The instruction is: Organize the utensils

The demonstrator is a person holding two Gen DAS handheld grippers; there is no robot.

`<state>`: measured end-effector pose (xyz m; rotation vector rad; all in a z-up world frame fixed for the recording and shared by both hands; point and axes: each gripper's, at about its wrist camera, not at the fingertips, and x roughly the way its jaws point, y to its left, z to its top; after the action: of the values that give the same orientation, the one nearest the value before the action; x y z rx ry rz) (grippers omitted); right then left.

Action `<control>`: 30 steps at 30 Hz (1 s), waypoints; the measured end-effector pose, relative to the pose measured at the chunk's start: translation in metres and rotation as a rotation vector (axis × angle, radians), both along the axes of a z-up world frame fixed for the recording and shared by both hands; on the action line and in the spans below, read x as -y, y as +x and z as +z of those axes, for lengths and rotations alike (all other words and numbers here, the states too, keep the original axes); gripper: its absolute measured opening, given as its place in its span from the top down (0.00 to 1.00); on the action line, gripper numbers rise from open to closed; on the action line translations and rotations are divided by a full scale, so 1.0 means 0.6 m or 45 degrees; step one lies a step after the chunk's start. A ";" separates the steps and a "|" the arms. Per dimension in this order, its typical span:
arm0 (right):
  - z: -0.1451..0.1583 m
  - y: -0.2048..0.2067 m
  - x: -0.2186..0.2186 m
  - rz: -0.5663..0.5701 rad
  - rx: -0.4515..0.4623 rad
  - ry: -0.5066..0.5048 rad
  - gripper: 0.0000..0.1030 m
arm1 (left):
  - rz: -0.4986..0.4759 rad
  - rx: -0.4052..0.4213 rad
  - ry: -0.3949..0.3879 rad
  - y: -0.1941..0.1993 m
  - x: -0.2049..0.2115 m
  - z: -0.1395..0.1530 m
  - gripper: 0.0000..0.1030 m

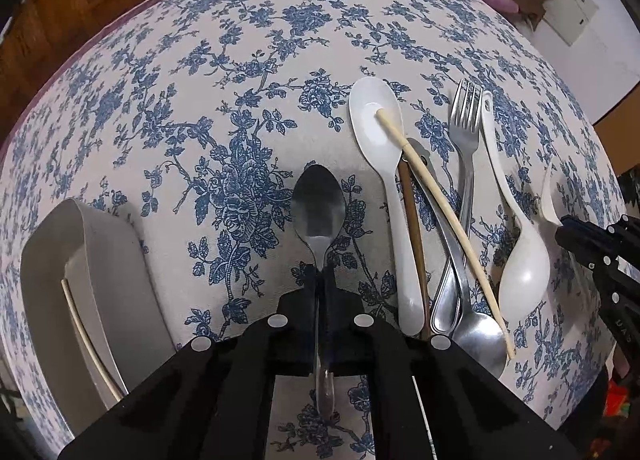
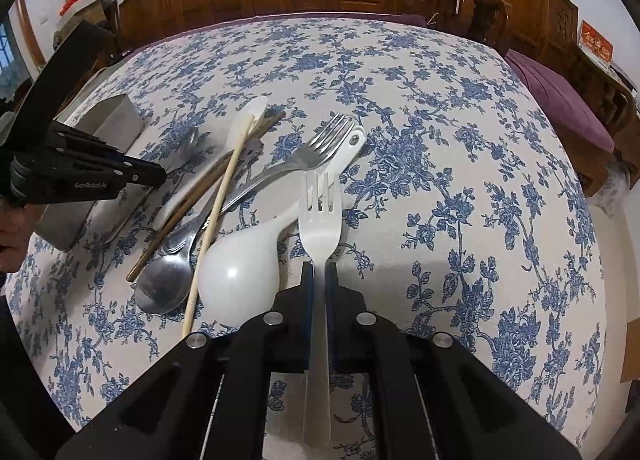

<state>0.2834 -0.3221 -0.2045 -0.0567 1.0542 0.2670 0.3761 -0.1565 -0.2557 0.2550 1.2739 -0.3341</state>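
Spoons and forks are lying heaped on the bench (image 1: pixel 248 60); we are pinching a steel spoon (image 1: pixel 319 212) in the left fingers (image 1: pixel 319 272) and a white fork (image 2: pixel 320 220) in the right fingers (image 2: pixel 319 272). We are keeping both grips firm near the necks while carrying toward the white tray (image 1: pixel 48 260).

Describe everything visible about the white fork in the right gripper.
The white fork looks like matte plastic: four short tines, a broad flat head, and a long plain handle. The right gripper is shut on its neck, a black finger on each side, with the handle running back between the fingers toward the camera. The tines point away, over the floral tablecloth. Its head lies just right of the white ladle-like spoon; whether they touch cannot be told.
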 end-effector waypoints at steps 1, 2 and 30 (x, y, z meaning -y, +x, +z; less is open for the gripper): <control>0.002 -0.002 -0.001 0.002 0.003 0.000 0.93 | 0.006 0.009 -0.005 -0.003 -0.002 -0.001 0.98; 0.004 -0.003 -0.002 0.003 0.006 0.000 0.93 | 0.011 0.017 -0.010 -0.006 -0.004 -0.001 0.98; 0.042 -0.016 -0.008 0.010 0.068 0.020 0.93 | -0.049 0.020 -0.007 0.008 0.017 -0.004 0.70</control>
<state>0.2737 -0.3176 -0.1790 -0.0534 0.9991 0.2793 0.3809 -0.1664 -0.2580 0.2777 1.2538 -0.3679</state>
